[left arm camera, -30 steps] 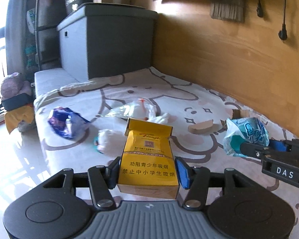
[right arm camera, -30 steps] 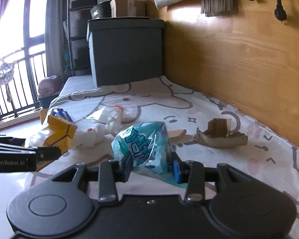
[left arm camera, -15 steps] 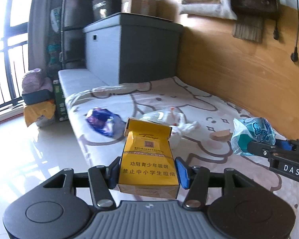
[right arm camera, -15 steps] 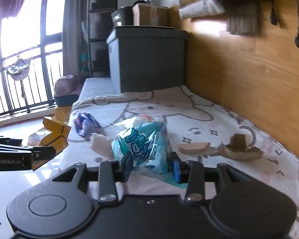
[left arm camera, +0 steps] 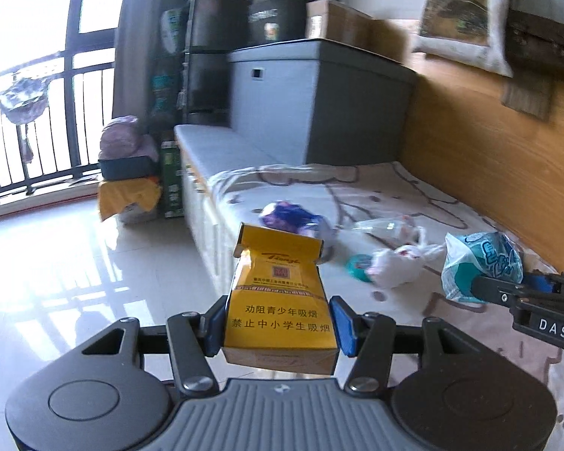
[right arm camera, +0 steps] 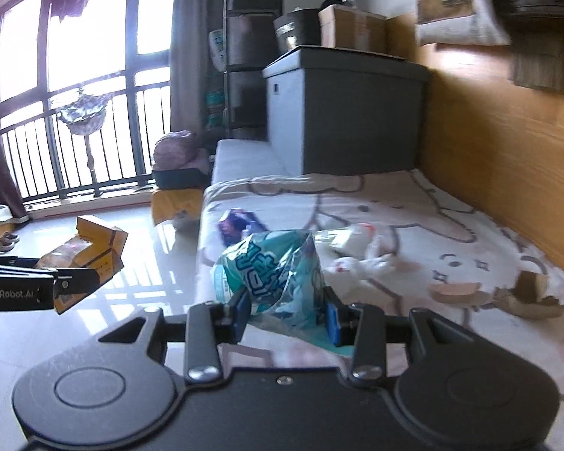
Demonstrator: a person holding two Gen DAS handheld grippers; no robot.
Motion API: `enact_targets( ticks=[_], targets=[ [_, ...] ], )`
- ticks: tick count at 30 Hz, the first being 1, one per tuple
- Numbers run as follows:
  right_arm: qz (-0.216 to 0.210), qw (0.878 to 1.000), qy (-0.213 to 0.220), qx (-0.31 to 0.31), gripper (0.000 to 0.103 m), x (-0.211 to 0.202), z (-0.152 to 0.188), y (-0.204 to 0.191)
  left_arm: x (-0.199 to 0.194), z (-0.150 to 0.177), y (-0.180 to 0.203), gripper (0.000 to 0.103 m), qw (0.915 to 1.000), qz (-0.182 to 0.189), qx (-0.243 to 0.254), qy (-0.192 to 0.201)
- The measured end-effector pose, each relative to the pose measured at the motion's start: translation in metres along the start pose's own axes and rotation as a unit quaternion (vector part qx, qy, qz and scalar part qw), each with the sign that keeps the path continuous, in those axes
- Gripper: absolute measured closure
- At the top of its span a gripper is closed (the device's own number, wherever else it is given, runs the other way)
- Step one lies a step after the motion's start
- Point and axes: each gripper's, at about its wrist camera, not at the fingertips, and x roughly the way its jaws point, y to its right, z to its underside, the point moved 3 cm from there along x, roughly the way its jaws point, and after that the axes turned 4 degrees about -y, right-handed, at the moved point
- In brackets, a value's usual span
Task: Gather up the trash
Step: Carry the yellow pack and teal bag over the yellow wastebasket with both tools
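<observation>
fingers first: my left gripper [left arm camera: 278,323] has both blue pads pressed on the side faces of the yellow cigarette pack [left arm camera: 280,300], clamped low on the body so the open flip lid stays free. my right gripper [right arm camera: 287,310] is pinched on the teal snack bag [right arm camera: 272,274], biting the crumpled lower half, which i judge is why the soft film doesn't slip.

pack stands upright in the jaws, long axis running up and away from me, lid end at the far top, printed face toward the camera. bag has no clear axis; it bulges above the pads.

both pieces are lifted clear of the bed sheet [right arm camera: 413,225], the pack out over the floor to the left.

farther on the sheet, loose: white crumpled plastic [left arm camera: 398,263], a clear wrapper [left arm camera: 383,225], a blue-purple packet [left arm camera: 293,220], torn cardboard [right arm camera: 526,297] at right. no bin in sight.
</observation>
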Motion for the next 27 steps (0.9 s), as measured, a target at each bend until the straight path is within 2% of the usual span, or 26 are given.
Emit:
enact_targets(
  ticks=[12, 18, 21, 27],
  targets=[
    [-0.057, 0.997, -0.039, -0.038, 0.062, 0.047, 0.014, -0.088, 0.004, 0.030, -0.075, 0.047, 0.9983, -0.040, -0.036, -0.023],
    [-0.086, 0.991, -0.079, -0.072, 0.062, 0.081, 0.034, -0.130, 0.025, 0.056, -0.108, 0.047, 0.9957, -0.056, -0.055, -0.049],
    [-0.083, 0.987, -0.102, -0.094, 0.062, 0.102, 0.042, -0.143, 0.040, 0.068, -0.123, 0.047, 0.9935, -0.067, -0.065, -0.065],
    [-0.096, 0.981, -0.144, -0.085, 0.062, 0.143, 0.060, -0.156, 0.070, 0.088, -0.152, 0.047, 0.9891, -0.077, -0.085, -0.093]
  ],
)
